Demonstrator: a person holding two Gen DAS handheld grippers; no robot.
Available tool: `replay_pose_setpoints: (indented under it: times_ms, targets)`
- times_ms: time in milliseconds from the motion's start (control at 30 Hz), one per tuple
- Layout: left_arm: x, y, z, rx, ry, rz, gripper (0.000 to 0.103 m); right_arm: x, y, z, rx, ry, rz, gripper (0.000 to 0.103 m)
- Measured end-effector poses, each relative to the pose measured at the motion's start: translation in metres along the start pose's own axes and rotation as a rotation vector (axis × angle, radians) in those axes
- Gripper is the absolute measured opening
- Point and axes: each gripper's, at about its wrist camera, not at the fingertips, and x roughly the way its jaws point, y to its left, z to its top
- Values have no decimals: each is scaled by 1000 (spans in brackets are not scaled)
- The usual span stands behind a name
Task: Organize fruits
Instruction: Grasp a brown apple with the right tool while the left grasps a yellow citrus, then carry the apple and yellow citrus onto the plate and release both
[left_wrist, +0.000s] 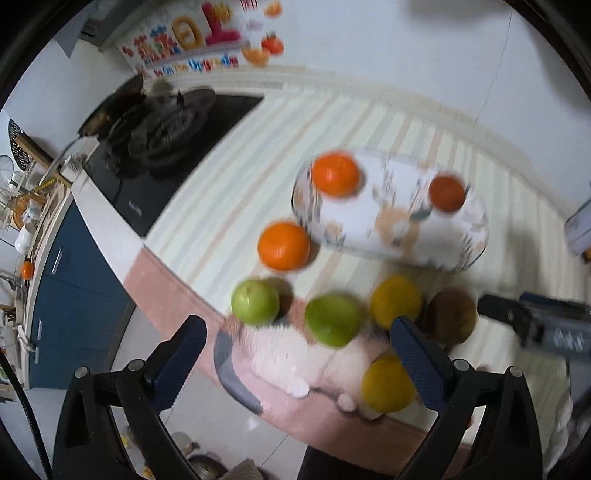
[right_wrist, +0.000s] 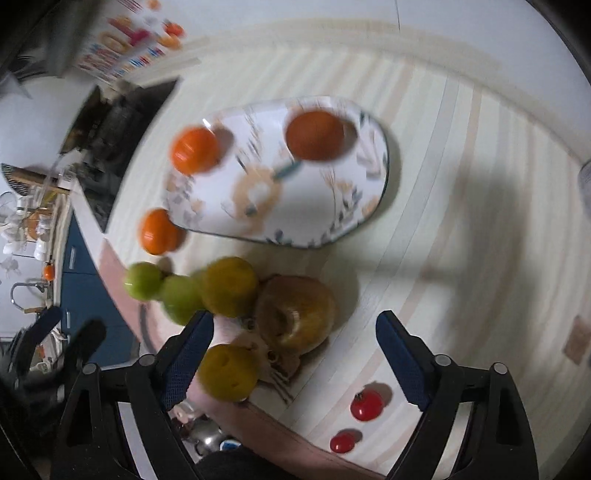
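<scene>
A white floral plate (left_wrist: 399, 236) (right_wrist: 295, 206) sits on the striped counter with two oranges on it (left_wrist: 335, 174) (right_wrist: 316, 134). A third orange (left_wrist: 283, 245) (right_wrist: 159, 232) lies just off the plate's left edge. Two green apples (left_wrist: 255, 301) (right_wrist: 143, 280), two yellow fruits (left_wrist: 395, 301) (right_wrist: 229, 286) and a brown fruit (left_wrist: 452, 314) (right_wrist: 295, 314) cluster near the front edge. My left gripper (left_wrist: 295, 332) is open above the green fruits. My right gripper (right_wrist: 295, 328) is open above the brown fruit. Both are empty.
A black gas stove (left_wrist: 162, 125) stands at the counter's left end. Two small red tomatoes (right_wrist: 365, 404) lie at the front right. A blue cabinet (left_wrist: 70, 295) is below the counter. The right gripper shows at the right of the left wrist view (left_wrist: 535, 321).
</scene>
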Motion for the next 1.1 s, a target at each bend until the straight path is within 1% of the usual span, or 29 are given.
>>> replay_pose_setpoints:
  times_ms: [100,167,200,233,267,333,400,600,767,833,867,900,967,1100]
  targets:
    - [18,-4,-14,4,64,-15,102,35,-3,2,5,64,15,84]
    - [26,-8,-24,7,95,-31,102,53,2,2,-19,93,15,77]
    - [30,-11,-30,10,114,-31,102,59,4,2,-33,101,8,72]
    - [33,-13,-34,14,127,-36,102,64,5,1,-46,107,-12,70]
    - [35,-15,-36,17,136,-42,102,67,6,1,-57,105,-20,69]
    - [39,-22,-43,30,157,-61,102,67,6,-1,-63,106,-30,69]
    - [42,-30,-47,50,170,-79,102,62,2,-7,-75,106,-66,69]
    - [59,-57,-53,99,225,-146,102,40,-33,-33,-36,121,-87,69]
    - [75,-81,-53,149,249,-182,101,39,-51,-45,-11,126,-106,69]
    - [81,-88,-53,165,264,-194,93,40,-54,-46,-2,123,-108,69]
    - [84,-91,-53,169,270,-204,79,40,-55,-46,1,120,-106,69]
    - [86,-93,-55,172,277,-207,69,39,-55,-46,1,119,-107,69]
    - [88,-94,-56,182,259,-183,62,39,-55,-46,-1,118,-111,69]
    - [90,-88,-55,149,253,-212,61,39,-56,-45,4,121,-111,70]
